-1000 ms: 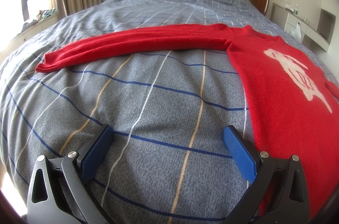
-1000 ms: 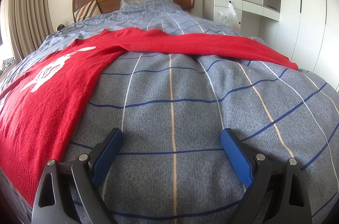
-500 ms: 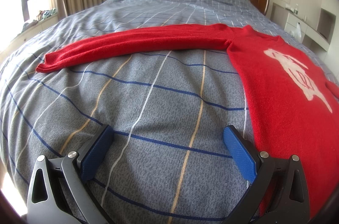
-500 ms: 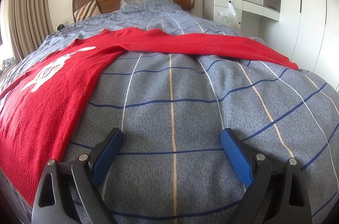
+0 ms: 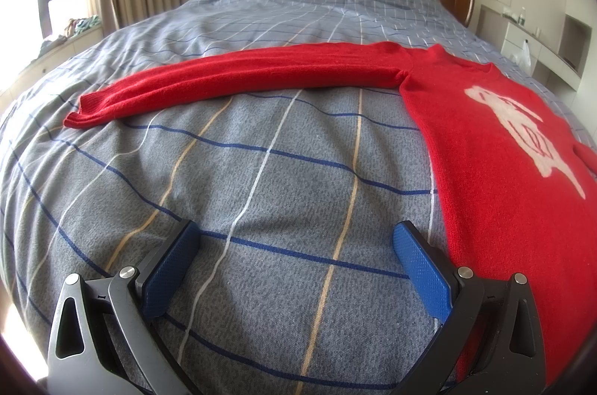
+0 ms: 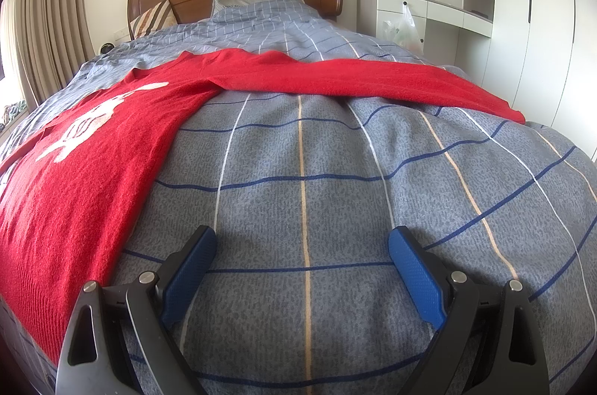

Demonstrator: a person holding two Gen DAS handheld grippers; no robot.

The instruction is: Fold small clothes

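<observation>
Left wrist view: left gripper (image 5: 296, 247) jaws spread wide, gripping nothing, over the grey checked bedspread (image 5: 261, 171). Red sweater (image 5: 503, 178) lies flat to its right, one sleeve stretched out across the bed.

Right wrist view: right gripper (image 6: 302, 251) also wide apart, empty. Sweater (image 6: 93, 171) on its left, other sleeve extending right.

The left tongs (image 5: 296, 255) hang spread wide over the checked bed cover (image 5: 261, 171), gripping nothing. A red sweater (image 5: 503, 171) lies flat at right, one sleeve (image 5: 238, 81) stretched leftward across the bed.
</observation>
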